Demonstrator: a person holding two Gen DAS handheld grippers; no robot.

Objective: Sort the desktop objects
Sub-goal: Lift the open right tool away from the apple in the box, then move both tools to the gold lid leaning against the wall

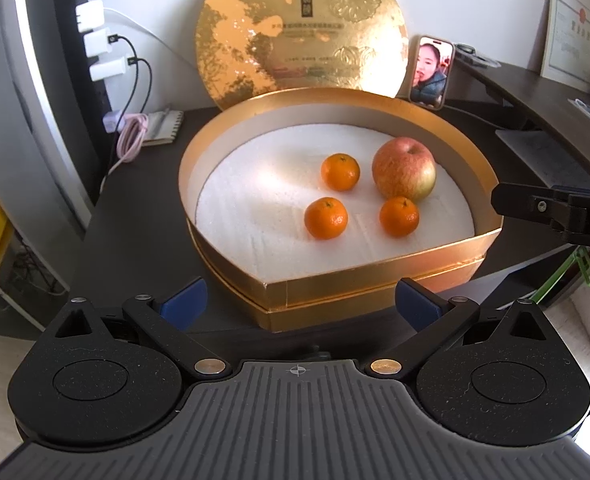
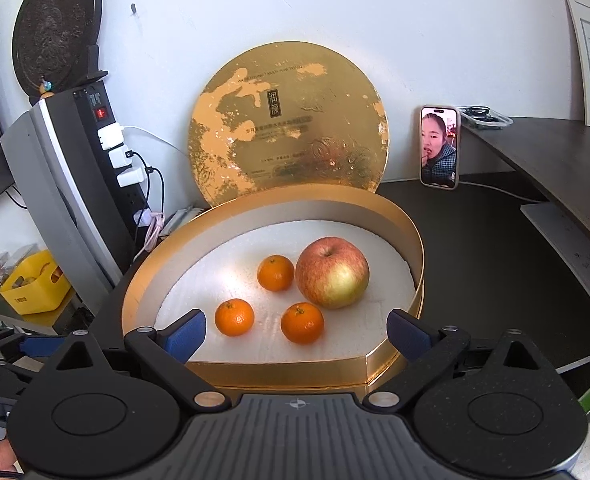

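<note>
A gold round box (image 1: 375, 270) (image 2: 287, 372) with a white foam floor holds a red-yellow apple (image 1: 403, 168) (image 2: 332, 272) and three mandarins (image 1: 326, 217) (image 2: 234, 317). Its gold lid (image 1: 301, 28) (image 2: 289, 124) leans upright against the wall behind. My left gripper (image 1: 301, 305) is open in front of the box's near wall, with nothing between its blue pads. My right gripper (image 2: 297, 334) is open over the box's near rim, empty, the mandarins just ahead. In the left wrist view the right gripper's black finger (image 1: 551, 212) pokes in at the right.
A phone (image 1: 431, 72) (image 2: 439, 147) stands propped against the wall right of the lid. A power strip with plugged chargers (image 1: 95, 40) (image 2: 119, 148), a pink cable and a notepad (image 1: 163, 126) sit left of the box. A yellow crate (image 2: 35, 284) sits lower left. Dark desk (image 2: 487, 240) extends right.
</note>
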